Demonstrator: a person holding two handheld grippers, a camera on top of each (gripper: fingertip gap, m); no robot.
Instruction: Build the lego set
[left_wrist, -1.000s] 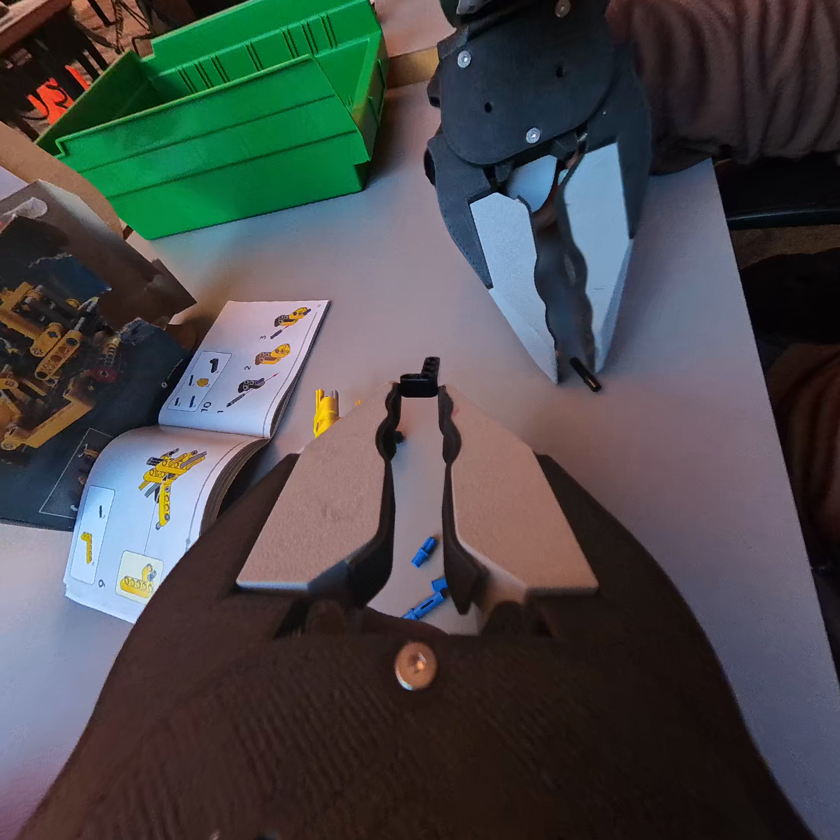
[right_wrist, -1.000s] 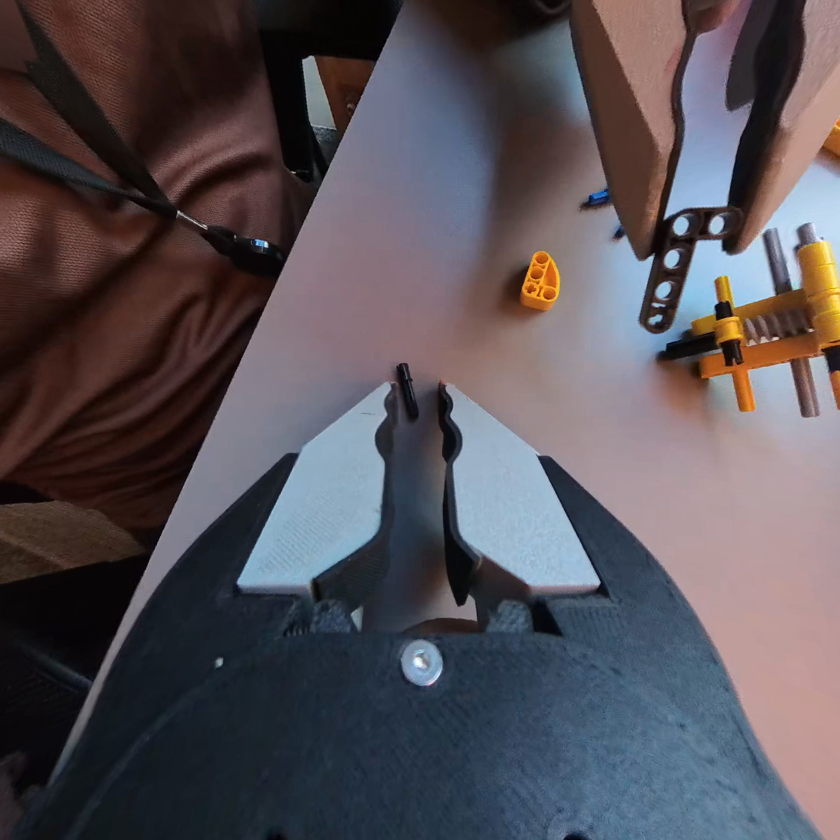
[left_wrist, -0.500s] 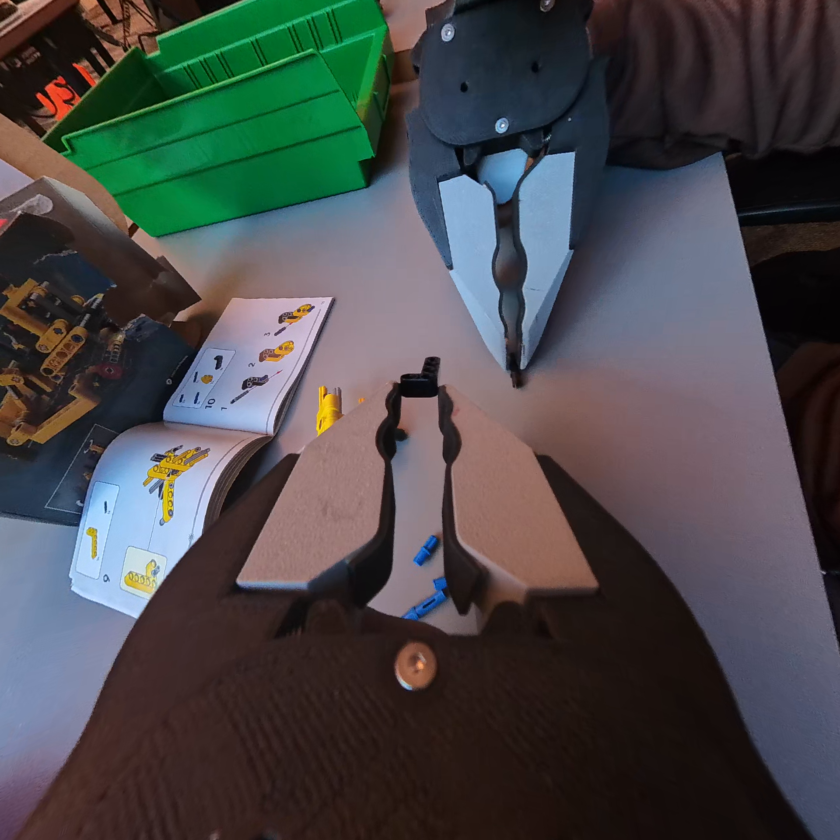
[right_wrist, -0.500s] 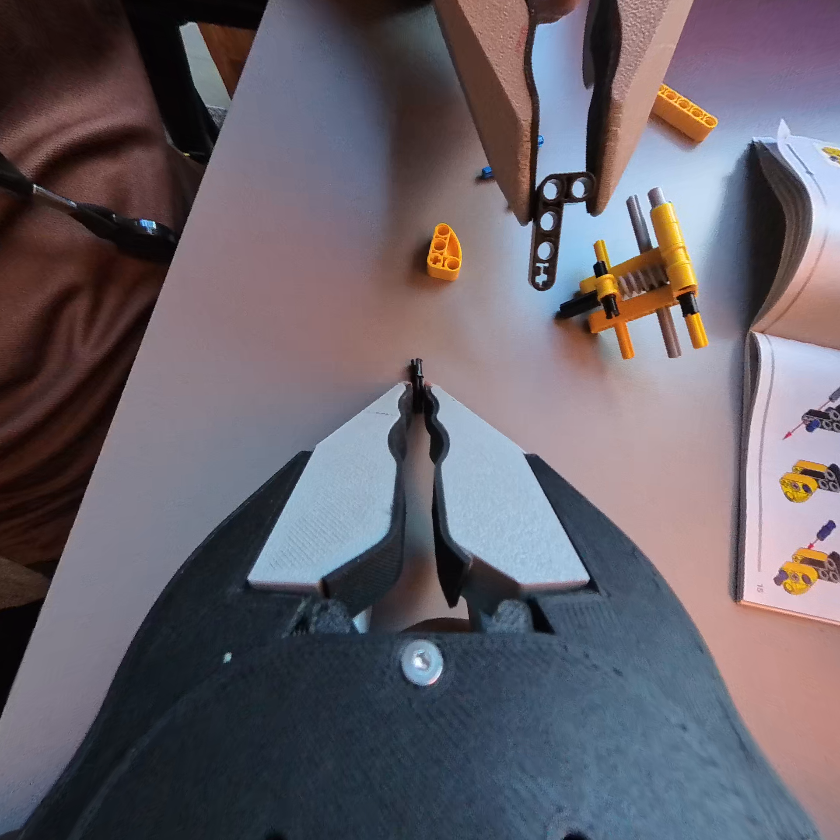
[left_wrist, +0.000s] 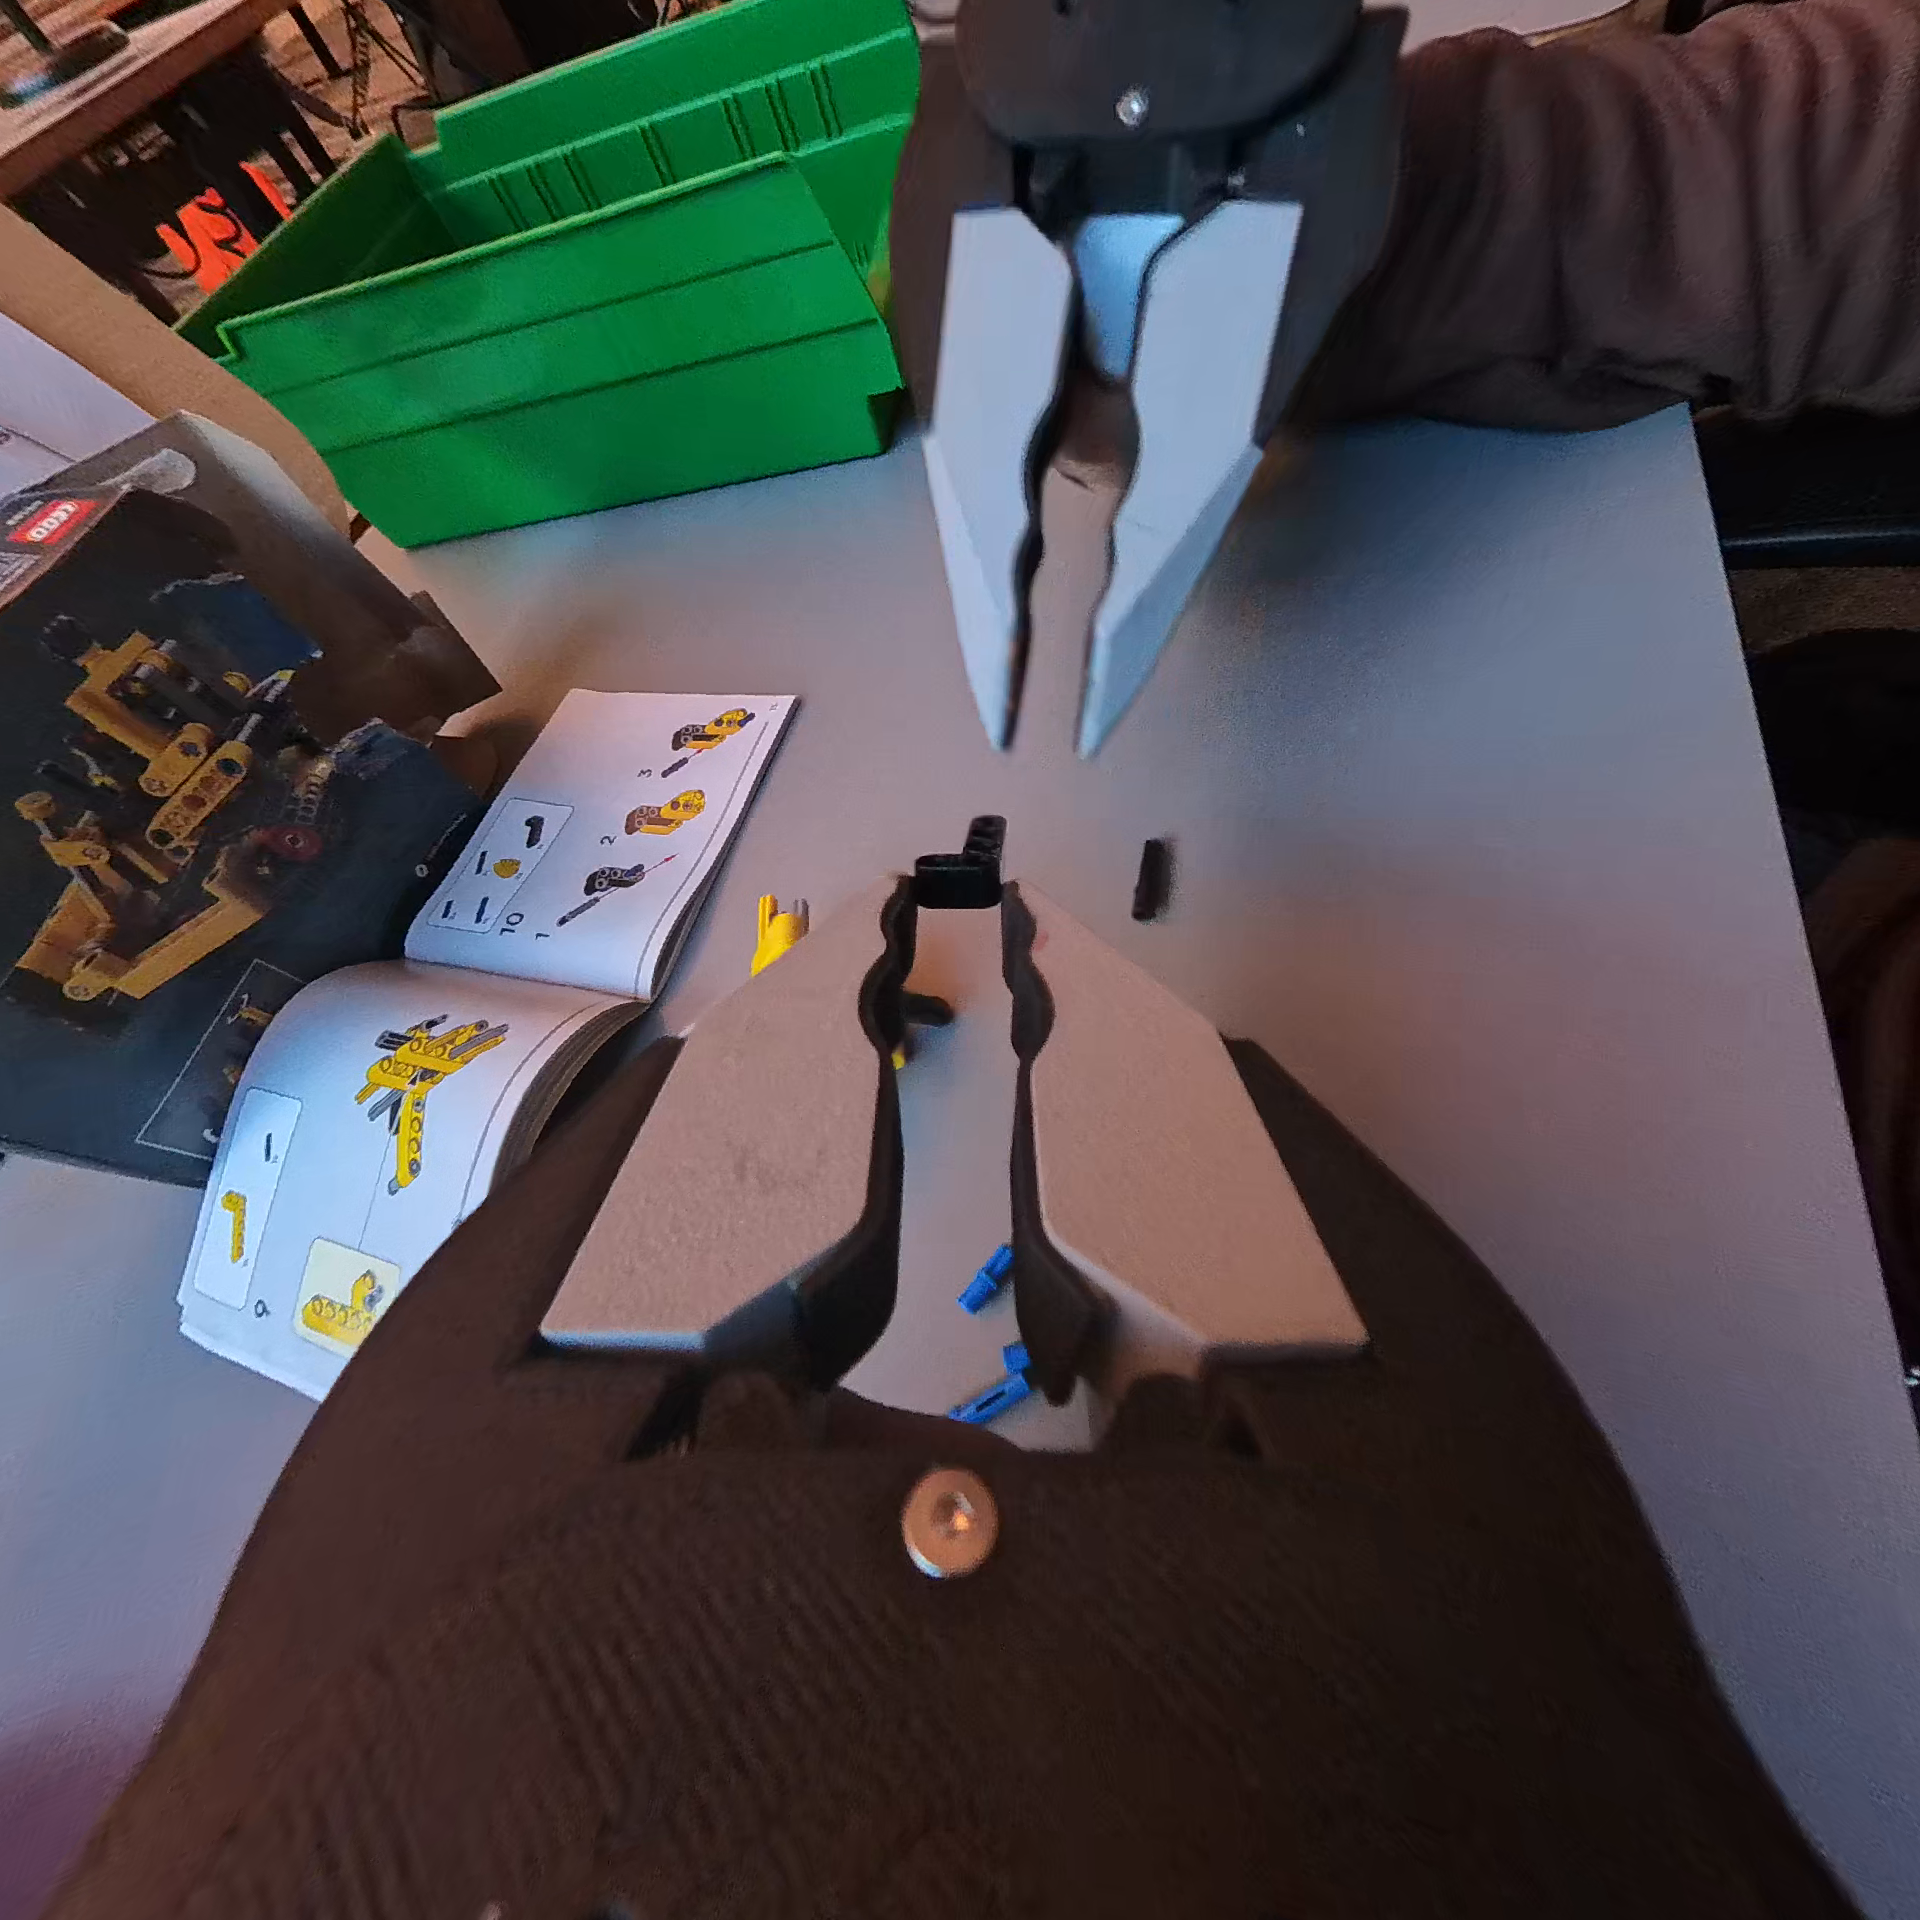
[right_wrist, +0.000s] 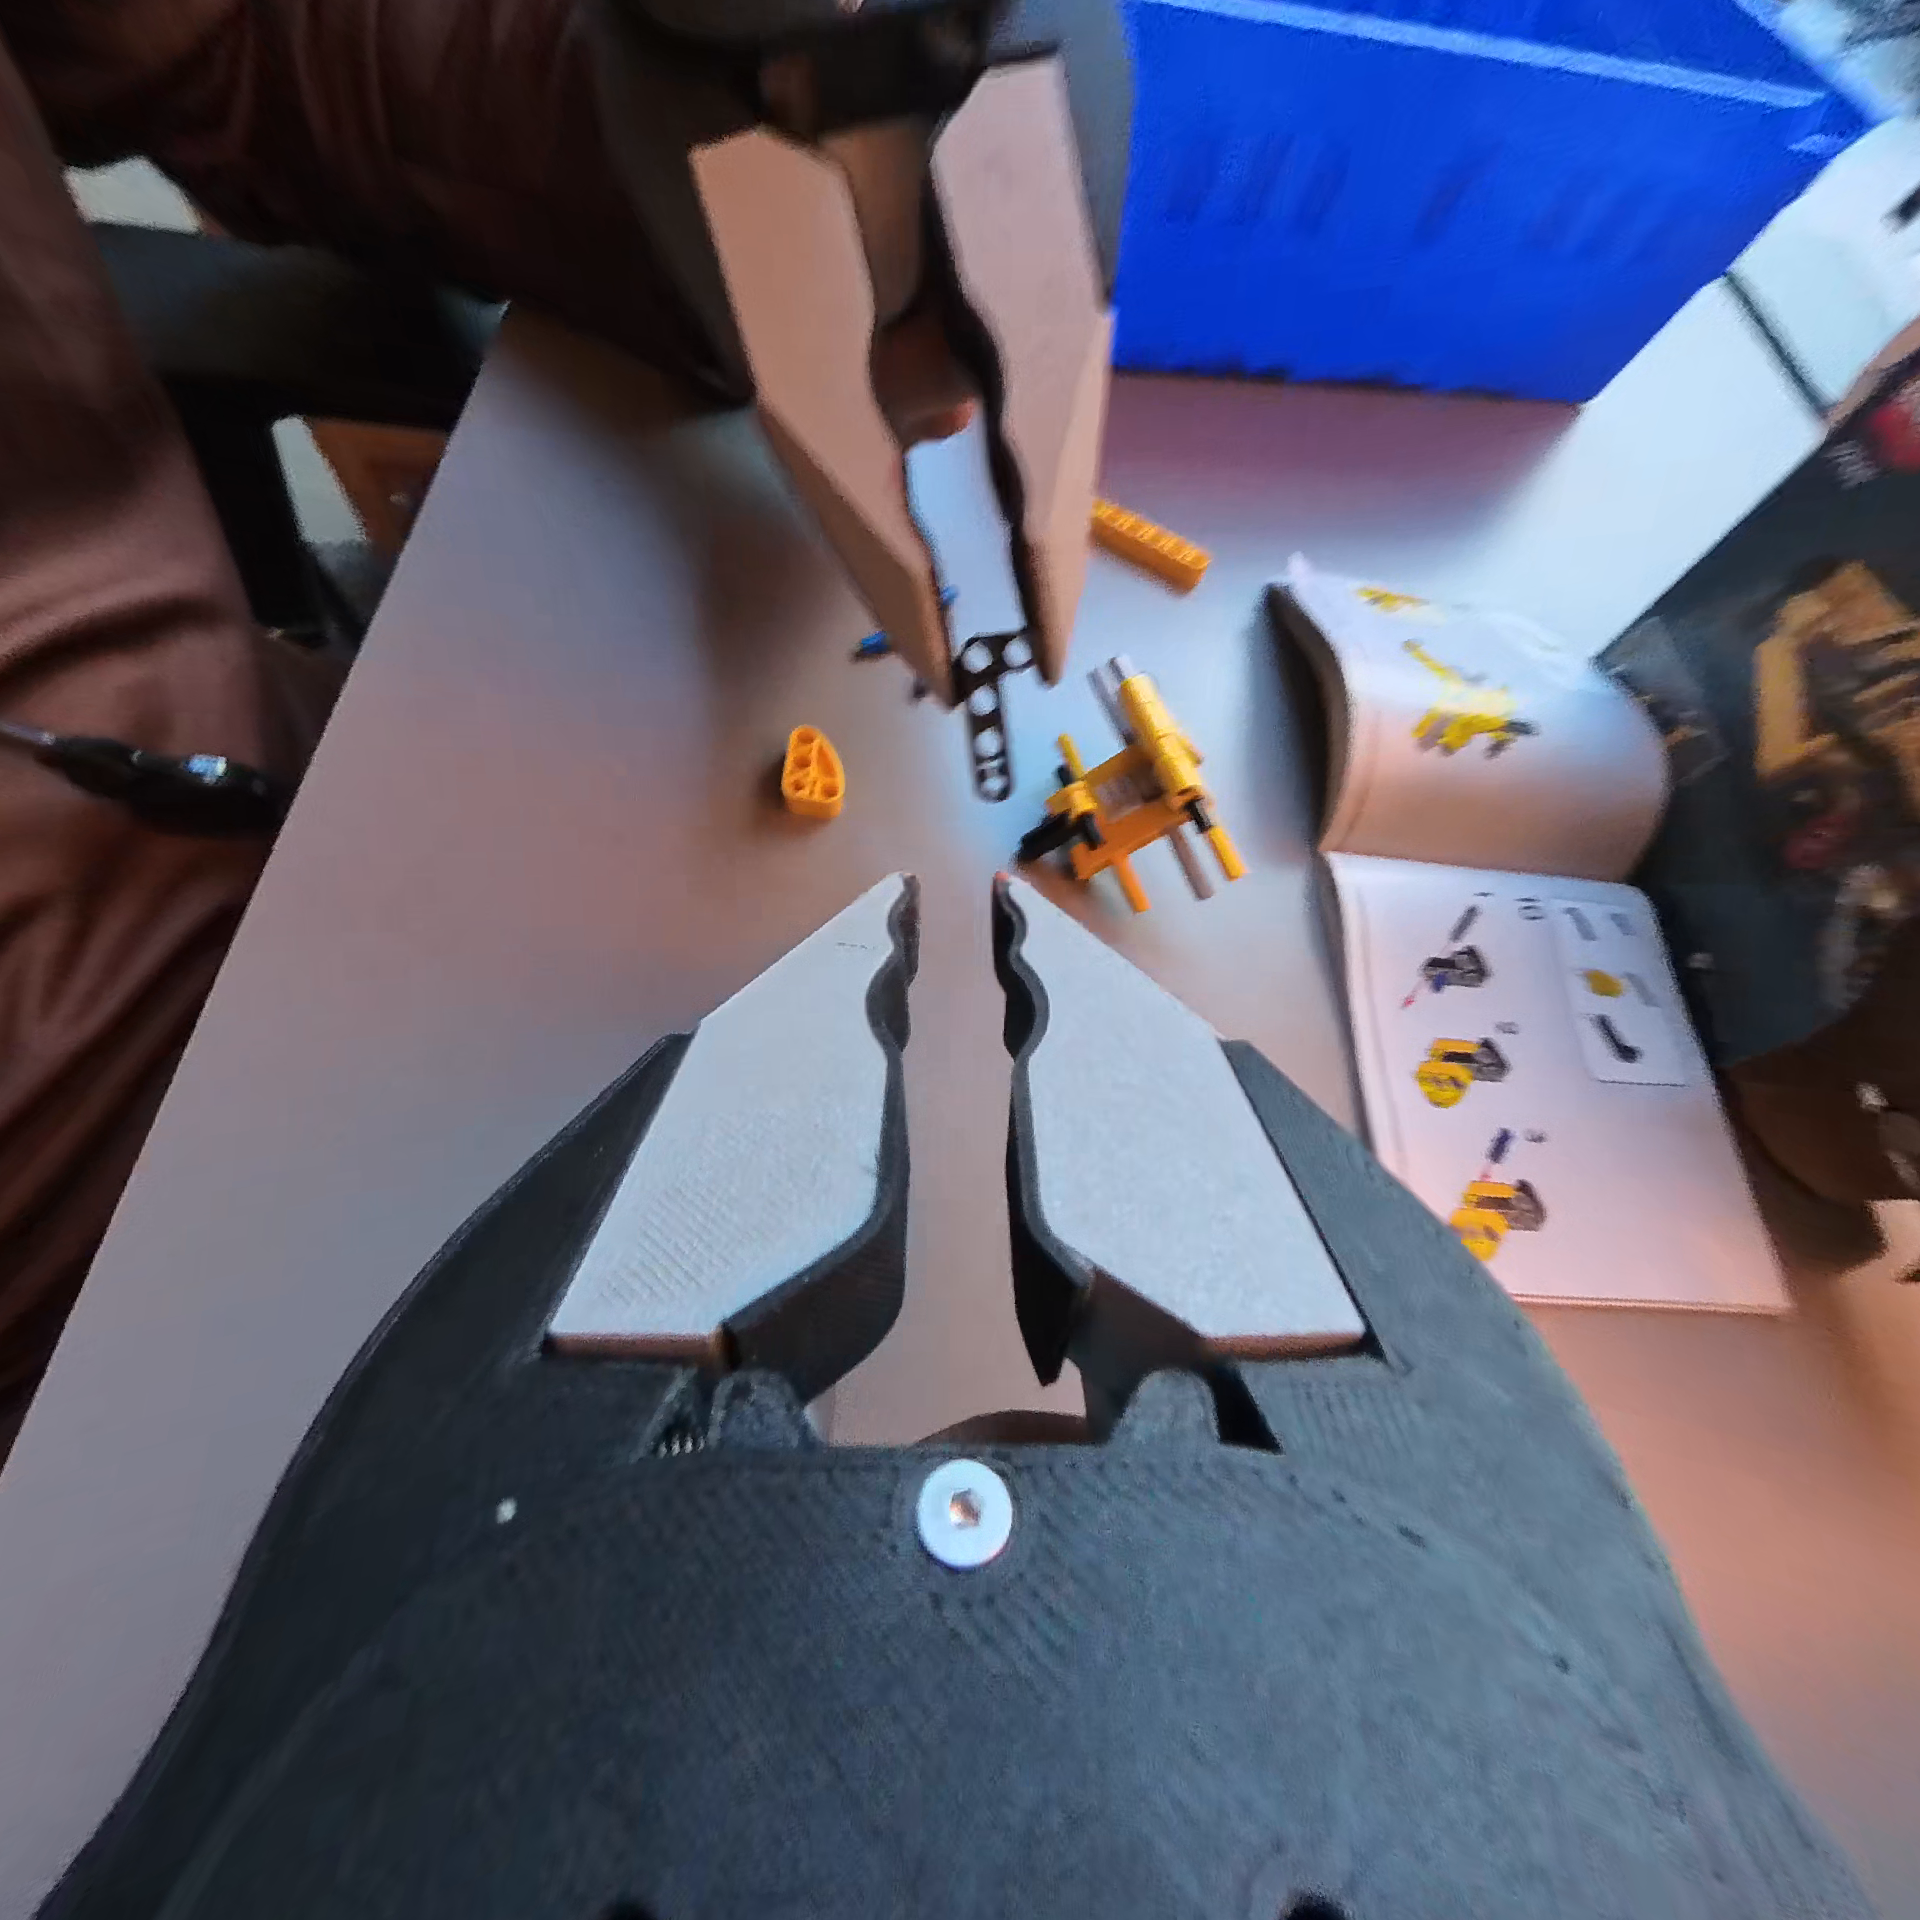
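Observation:
My left gripper (left_wrist: 956, 891) is shut on a black L-shaped beam (left_wrist: 961, 871) at its tips and holds it just above the grey table (left_wrist: 1455, 935). The right wrist view shows the same gripper (right_wrist: 997, 675) with the beam (right_wrist: 987, 727) hanging down. My right gripper (right_wrist: 951, 883) is open and empty. In the left wrist view it (left_wrist: 1044, 743) hangs tips down just beyond the beam. A short black pin (left_wrist: 1150, 878) is blurred on the table right of the beam. A yellow geared assembly (right_wrist: 1132, 805) lies by the beam.
An open instruction booklet (left_wrist: 582, 883) and the set's box (left_wrist: 156, 779) lie left. A green bin (left_wrist: 582, 312) stands behind them and a blue bin (right_wrist: 1455, 208) at the far side. Blue pins (left_wrist: 982, 1278), an orange curved piece (right_wrist: 812, 771) and an orange beam (right_wrist: 1148, 540) lie loose. Left tips to right tips: about 4 centimeters. The orange curved piece (right_wrist: 812, 771) sits 6 centimeters or so from the ends of my left fingers.
My right gripper was shut on the black pin, then opened and swung toward the left gripper; the pin is out of its jaws, by the table. The left gripper kept hold of the beam.

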